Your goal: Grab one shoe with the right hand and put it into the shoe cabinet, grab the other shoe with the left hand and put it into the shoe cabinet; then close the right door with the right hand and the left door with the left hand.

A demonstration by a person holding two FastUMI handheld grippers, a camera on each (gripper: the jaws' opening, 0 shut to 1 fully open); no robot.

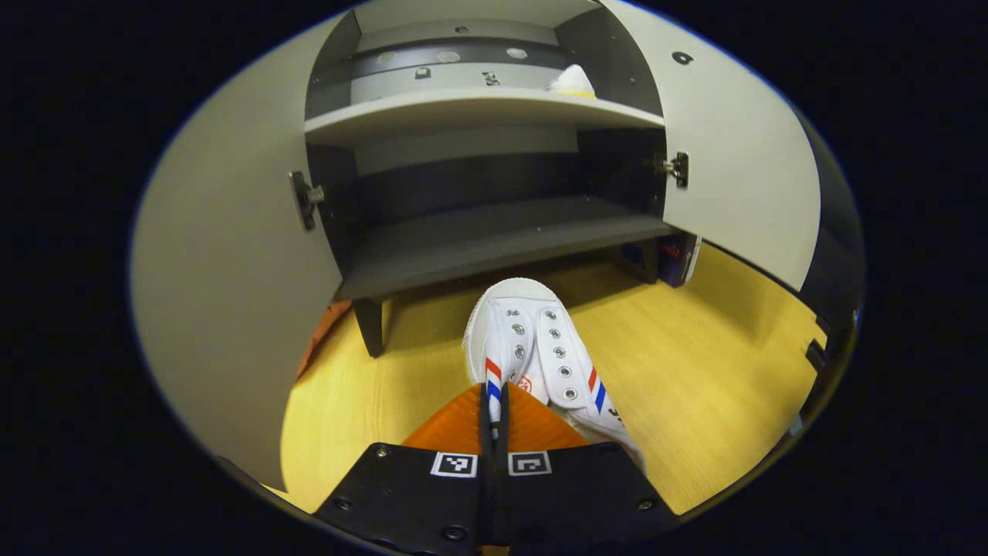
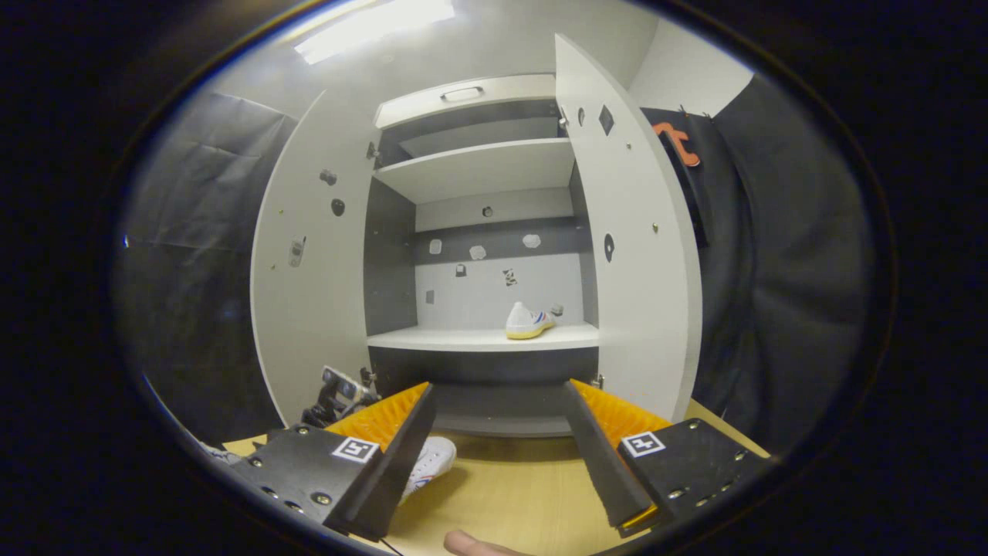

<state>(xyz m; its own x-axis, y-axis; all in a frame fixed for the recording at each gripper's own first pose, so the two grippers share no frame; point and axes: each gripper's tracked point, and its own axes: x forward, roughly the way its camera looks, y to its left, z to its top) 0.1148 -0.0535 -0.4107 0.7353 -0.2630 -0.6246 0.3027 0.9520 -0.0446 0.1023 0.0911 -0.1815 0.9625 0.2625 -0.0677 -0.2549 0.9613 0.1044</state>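
Clamped between my left gripper's (image 1: pixel 494 421) fingers is the collar of the second shoe (image 1: pixel 532 351), toe aimed at the shoe cabinet (image 1: pixel 478 104), just above the wooden floor (image 1: pixel 695 371). My right gripper (image 2: pixel 500 432) hangs empty, fingers spread wide. I judge the lift should clear the lower shelf (image 1: pixel 494 239) edge, toe first, without brushing the left door (image 1: pixel 231 262) or right door (image 1: pixel 741 170). Count: two shoes, the first shoe (image 2: pixel 527 321) already shelved; two doors, both swung wide.
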